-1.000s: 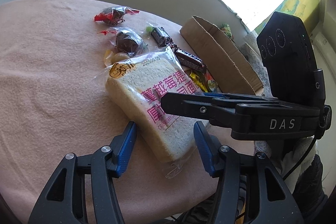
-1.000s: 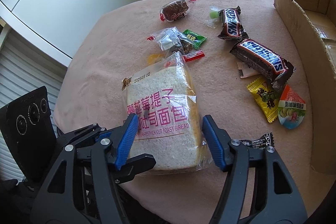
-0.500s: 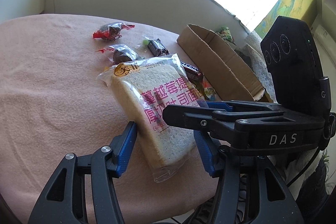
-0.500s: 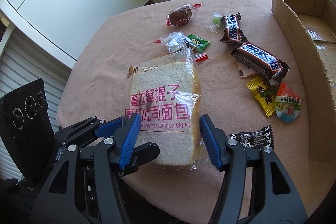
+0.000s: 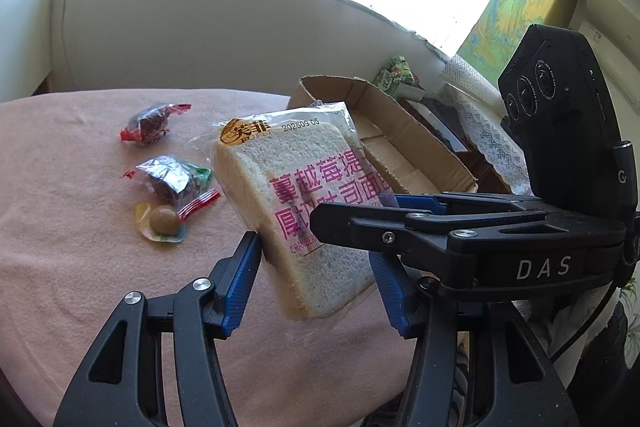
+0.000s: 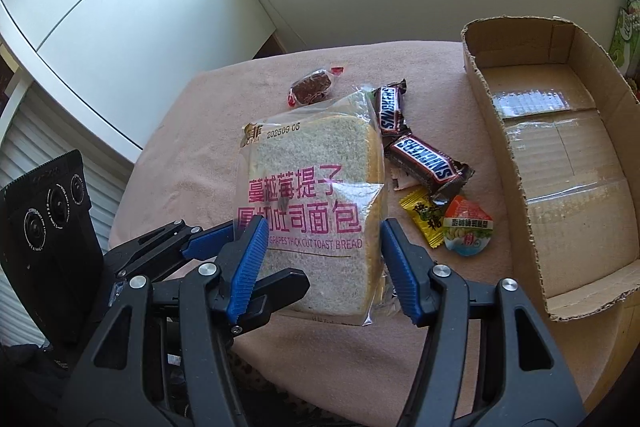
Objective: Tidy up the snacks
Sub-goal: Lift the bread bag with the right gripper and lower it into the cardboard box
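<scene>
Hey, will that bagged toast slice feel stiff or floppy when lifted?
The toast packet likely feels light and squashy: one thick airy slice. Its loose clear wrapper looks slippery, so it may slide in the right gripper.

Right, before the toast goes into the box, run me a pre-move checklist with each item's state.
1. Both grippers on the toast bread pack: left gripper and right gripper flank it, ok.
2. Pack clear of the cloth: appears lifted, ok.
3. Firm pad contact: cannot tell.
4. Cardboard box open, floor bare: ok.
5. Snickers bars on the table along the way: not ok if carried low.
</scene>
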`<state>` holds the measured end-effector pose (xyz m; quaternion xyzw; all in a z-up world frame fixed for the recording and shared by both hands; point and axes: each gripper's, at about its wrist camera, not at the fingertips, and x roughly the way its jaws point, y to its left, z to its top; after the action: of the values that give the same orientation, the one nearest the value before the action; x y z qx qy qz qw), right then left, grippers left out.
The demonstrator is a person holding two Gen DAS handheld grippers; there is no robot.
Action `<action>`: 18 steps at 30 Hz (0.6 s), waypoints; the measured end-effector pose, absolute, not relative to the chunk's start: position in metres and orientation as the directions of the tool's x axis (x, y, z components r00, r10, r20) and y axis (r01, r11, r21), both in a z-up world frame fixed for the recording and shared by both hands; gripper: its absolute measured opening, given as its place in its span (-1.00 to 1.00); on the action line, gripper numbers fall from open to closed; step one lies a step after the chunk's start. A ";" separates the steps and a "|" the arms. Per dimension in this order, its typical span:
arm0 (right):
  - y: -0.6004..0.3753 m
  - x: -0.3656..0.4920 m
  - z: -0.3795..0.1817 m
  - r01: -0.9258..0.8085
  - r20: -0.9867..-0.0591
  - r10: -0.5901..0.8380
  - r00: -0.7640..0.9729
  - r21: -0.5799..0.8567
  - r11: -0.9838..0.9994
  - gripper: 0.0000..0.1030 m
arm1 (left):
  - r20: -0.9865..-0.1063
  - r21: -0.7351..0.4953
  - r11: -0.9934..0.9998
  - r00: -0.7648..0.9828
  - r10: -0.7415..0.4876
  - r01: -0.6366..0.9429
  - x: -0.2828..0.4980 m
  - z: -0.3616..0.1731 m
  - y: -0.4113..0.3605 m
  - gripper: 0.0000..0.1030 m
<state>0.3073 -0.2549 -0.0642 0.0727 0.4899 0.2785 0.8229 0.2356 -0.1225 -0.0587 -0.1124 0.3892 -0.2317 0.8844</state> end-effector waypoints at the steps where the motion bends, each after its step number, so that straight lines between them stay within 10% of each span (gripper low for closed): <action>1: -0.261 0.309 -0.061 -0.380 -0.763 0.527 0.375 0.392 0.838 0.19 | -0.633 -0.374 0.866 0.591 -0.499 0.331 0.238 -0.057 -0.128 0.07; 18: -0.366 0.330 -0.044 -0.222 -0.749 0.443 0.493 0.385 0.896 0.19 | -0.627 -0.350 0.816 0.531 -0.569 0.461 0.296 -0.050 -0.221 0.07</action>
<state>0.3299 -0.3661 -0.0440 0.1193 0.4645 0.1943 0.8557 0.2960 -0.2206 -0.0495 -0.0705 0.3835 -0.2954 0.8722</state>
